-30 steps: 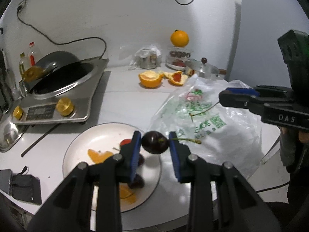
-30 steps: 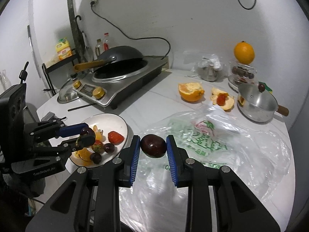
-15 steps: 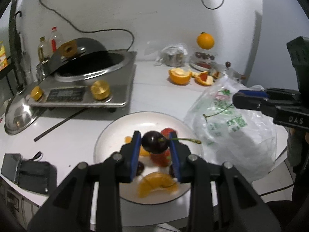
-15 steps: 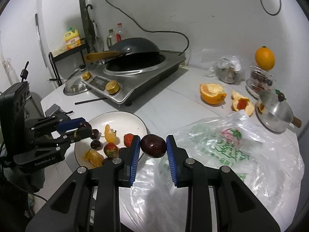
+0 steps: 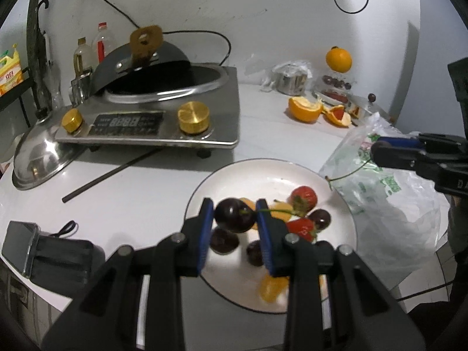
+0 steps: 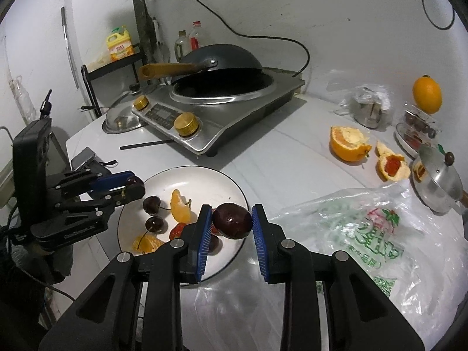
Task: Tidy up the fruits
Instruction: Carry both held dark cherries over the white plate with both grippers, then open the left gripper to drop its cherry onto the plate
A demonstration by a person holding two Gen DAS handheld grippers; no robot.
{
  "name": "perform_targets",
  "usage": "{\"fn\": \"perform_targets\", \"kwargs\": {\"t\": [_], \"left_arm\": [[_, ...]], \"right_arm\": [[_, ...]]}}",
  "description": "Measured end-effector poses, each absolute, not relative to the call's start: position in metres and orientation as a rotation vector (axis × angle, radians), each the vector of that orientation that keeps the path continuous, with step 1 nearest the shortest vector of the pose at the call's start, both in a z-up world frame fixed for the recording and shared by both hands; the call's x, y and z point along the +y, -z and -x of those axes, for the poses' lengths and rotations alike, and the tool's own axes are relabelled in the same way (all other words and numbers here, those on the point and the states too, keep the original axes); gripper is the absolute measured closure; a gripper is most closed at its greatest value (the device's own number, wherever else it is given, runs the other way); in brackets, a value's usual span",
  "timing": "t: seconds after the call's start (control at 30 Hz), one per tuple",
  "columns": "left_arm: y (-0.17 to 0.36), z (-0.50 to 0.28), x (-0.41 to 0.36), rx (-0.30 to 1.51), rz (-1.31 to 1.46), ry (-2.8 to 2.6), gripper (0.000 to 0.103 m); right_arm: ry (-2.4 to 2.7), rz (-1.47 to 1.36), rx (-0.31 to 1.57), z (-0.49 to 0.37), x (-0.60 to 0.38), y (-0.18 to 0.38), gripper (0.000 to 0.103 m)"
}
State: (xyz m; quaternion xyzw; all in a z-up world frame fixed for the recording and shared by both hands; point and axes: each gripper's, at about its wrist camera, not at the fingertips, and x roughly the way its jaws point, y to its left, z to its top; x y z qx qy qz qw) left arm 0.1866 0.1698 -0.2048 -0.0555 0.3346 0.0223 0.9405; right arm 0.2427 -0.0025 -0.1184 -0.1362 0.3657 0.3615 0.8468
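- Two grippers each carry one dark fruit. Your left gripper (image 5: 235, 218) is clamped almost shut on a dark cherry (image 5: 234, 216), whose green stem pokes out to the right past the pad.
- Your right gripper (image 6: 231, 223) is pinched narrowly on a second dark cherry (image 6: 232, 220), whose long axis runs across, from pad to pad.
- Both fruits hang above the white plate (image 5: 263, 172): the left one over its near-left part, the right one over its right rim, next to the plastic bag (image 6: 365, 234).
- The plate lies straight ahead of and below both claws. It already holds cherries, strawberries and orange segments (image 6: 181, 207), mostly in its near half.
- Bare plate shows along the far side, so that looks like the freest room for a drop.
- The cooker (image 5: 152, 117) stands well beyond the plate; the bag crowds its right edge; a dark pouch (image 5: 58, 260) sits near left, apart.
- The two grippers face each other across the plate, so lowering together risks crowding.
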Motion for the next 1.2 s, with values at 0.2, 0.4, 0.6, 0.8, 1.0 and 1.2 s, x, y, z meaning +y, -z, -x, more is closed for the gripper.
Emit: {"fn": "perform_targets", "kwargs": {"t": [0.2, 0.4, 0.6, 0.8, 1.0, 1.2], "left_arm": [[0.216, -0.202, 0.178, 0.701, 0.119, -0.044, 0.072], [0.225, -0.217, 0.182, 0.719, 0.117, -0.043, 0.072], [0.233, -0.230, 0.182, 0.758, 0.110, -0.047, 0.070], [0.232, -0.230, 0.179, 0.757, 0.115, -0.041, 0.049], [0.223, -0.220, 0.183, 0.726, 0.119, -0.041, 0.045], [0.219, -0.206, 0.197, 0.705, 0.147, -0.074, 0.045]], "right_arm": [[-0.781, 0.294, 0.785, -0.252, 0.009, 0.125, 0.073], [-0.794, 0.294, 0.791, -0.262, 0.017, 0.130, 0.073], [-0.797, 0.299, 0.797, -0.272, 0.021, 0.133, 0.073], [-0.799, 0.303, 0.778, -0.278, 0.026, 0.127, 0.073], [-0.821, 0.301, 0.779, -0.277, 0.038, 0.129, 0.073], [-0.847, 0.300, 0.784, -0.276, 0.054, 0.131, 0.073]]}}
